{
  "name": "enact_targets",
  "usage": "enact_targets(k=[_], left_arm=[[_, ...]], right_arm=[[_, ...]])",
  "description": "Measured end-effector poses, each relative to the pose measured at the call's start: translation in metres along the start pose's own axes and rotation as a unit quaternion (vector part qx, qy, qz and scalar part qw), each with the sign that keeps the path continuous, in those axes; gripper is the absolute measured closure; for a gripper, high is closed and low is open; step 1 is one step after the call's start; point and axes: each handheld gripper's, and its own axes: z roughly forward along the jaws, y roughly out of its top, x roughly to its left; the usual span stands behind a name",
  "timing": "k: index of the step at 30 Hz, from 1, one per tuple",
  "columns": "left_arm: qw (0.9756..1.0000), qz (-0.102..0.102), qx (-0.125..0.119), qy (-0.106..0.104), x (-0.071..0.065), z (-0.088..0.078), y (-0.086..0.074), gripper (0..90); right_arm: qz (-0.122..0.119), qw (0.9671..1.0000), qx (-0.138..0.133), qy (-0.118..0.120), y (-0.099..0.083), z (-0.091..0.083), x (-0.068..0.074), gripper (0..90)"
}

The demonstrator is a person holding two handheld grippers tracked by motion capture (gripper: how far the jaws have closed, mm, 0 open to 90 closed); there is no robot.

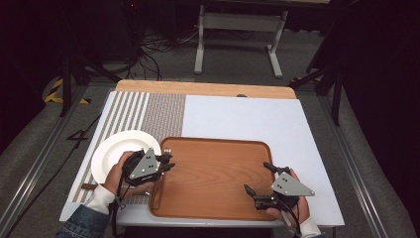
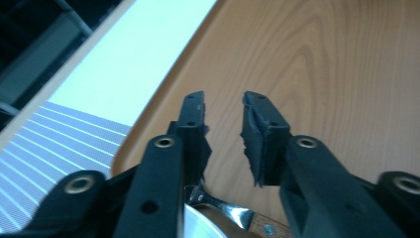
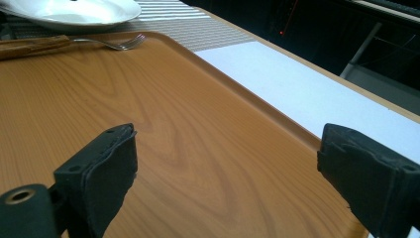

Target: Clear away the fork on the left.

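Hands hold both grippers low over the tray (image 1: 213, 163): left gripper (image 1: 167, 161) slightly parted, right gripper (image 1: 259, 177) wide, both empty.

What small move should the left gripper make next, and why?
Probably ease the left gripper down and back onto the fork. Its jaws stand open with nothing between them, and the fork lies just beneath them at the tray's left edge beside the plate.

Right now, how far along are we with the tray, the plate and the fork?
Done: the fork lies on the wooden tray at its left edge, and the white plate sits on the striped mat beside the tray. In hand: nothing; both the left tongs and the right tongs are open and empty. What is left is unclear.
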Motion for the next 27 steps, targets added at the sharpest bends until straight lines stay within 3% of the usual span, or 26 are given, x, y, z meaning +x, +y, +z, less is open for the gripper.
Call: enact_targets(k=[11, 19, 27], left_arm=[[0.9996, 0.004, -0.022, 0.014, -0.003, -0.008, -0.004, 48.8], [0.9985, -0.012, -0.047, 0.026, -0.006, -0.014, -0.009, 24.3], [0.9962, -0.024, -0.074, 0.04, -0.009, -0.027, -0.016, 13.1]], right_arm=[[-0.003, 1.0, -0.004, 0.0, 0.002, -0.002, 0.001, 9.6], [-0.01, 0.9999, -0.006, -0.002, 0.004, -0.003, 0.004, 9.6], [-0.017, 0.9998, -0.005, -0.007, 0.005, -0.003, 0.005, 9.6]])
